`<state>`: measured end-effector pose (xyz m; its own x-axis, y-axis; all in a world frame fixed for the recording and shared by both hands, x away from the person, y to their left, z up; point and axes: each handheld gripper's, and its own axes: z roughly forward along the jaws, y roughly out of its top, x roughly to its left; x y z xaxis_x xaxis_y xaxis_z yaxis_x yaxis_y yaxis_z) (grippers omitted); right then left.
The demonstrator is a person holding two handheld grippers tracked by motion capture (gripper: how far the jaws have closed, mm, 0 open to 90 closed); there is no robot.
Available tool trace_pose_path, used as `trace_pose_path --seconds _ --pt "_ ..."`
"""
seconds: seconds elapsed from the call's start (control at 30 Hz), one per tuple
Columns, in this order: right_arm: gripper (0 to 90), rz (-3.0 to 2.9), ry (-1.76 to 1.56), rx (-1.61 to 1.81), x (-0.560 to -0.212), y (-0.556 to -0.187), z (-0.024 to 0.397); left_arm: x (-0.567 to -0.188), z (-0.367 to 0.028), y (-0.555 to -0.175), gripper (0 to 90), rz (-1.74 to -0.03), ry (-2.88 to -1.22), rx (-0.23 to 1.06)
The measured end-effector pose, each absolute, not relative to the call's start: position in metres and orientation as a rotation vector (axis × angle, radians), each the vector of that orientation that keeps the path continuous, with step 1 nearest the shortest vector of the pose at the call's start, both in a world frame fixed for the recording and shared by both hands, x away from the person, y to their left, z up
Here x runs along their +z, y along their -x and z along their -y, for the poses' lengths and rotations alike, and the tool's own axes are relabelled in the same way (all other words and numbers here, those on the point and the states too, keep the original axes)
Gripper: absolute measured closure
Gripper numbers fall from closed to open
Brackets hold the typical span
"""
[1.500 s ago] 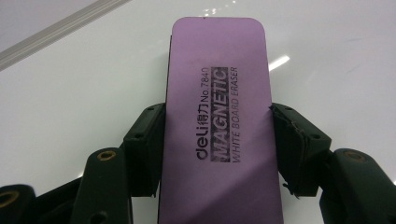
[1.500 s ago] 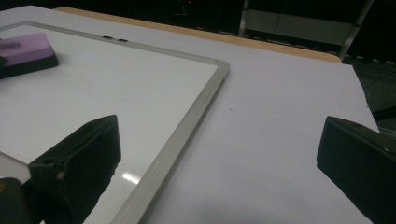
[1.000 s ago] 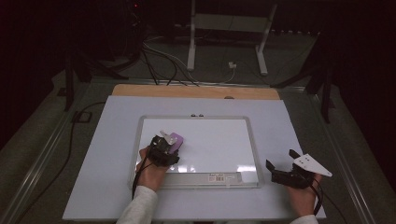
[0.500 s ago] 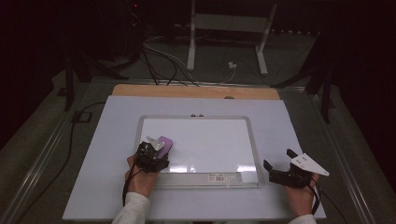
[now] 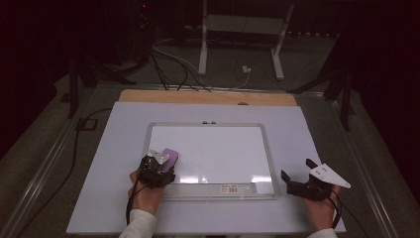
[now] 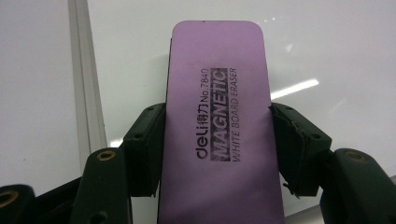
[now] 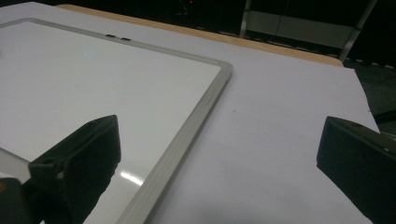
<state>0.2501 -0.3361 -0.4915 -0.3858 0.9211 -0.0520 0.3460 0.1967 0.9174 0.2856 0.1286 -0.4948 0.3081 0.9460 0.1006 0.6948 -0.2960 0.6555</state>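
Since the earlier frames, your left gripper (image 5: 159, 168) has drawn the purple eraser (image 5: 170, 157) leftward and down, from the middle-left of the whiteboard (image 5: 218, 148) toward its lower-left corner; your right gripper (image 5: 301, 184) has barely shifted.

Left of frame: the left gripper's jaws are closed against both long sides of the eraser (image 6: 219, 135), which lies flat on the board near the left frame rail. No marks show on the board, so the step in hand is judged to be a wiping stroke at or near completion. The next move calls for either another pass with steady downward pressure or lifting the eraser clear.

Right of frame: the right gripper (image 7: 219, 154) rests on the table (image 5: 99, 163) beside the board's lower-right corner, jaws spread wide, holding nothing.

Count: one whiteboard, one eraser, two grippers.
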Motion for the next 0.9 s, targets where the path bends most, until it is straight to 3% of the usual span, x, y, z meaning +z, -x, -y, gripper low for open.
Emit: trace_pose_path --seconds 0.2,0.43,0.9 --pt "0.1 -1.844 -1.185 1.169 -0.492 -0.249 0.336 -0.490 -0.126 -0.278 26.2 -1.365 -2.061 0.715" --pt "0.1 -1.849 -1.181 1.165 -0.492 -0.249 0.336 -0.485 -0.115 -0.269 28.7 -1.137 -2.130 0.754" --pt "0.1 -1.847 -1.182 1.166 -0.492 -0.249 0.336 -0.493 -0.123 -0.280 33.1 -1.180 -2.188 0.690"
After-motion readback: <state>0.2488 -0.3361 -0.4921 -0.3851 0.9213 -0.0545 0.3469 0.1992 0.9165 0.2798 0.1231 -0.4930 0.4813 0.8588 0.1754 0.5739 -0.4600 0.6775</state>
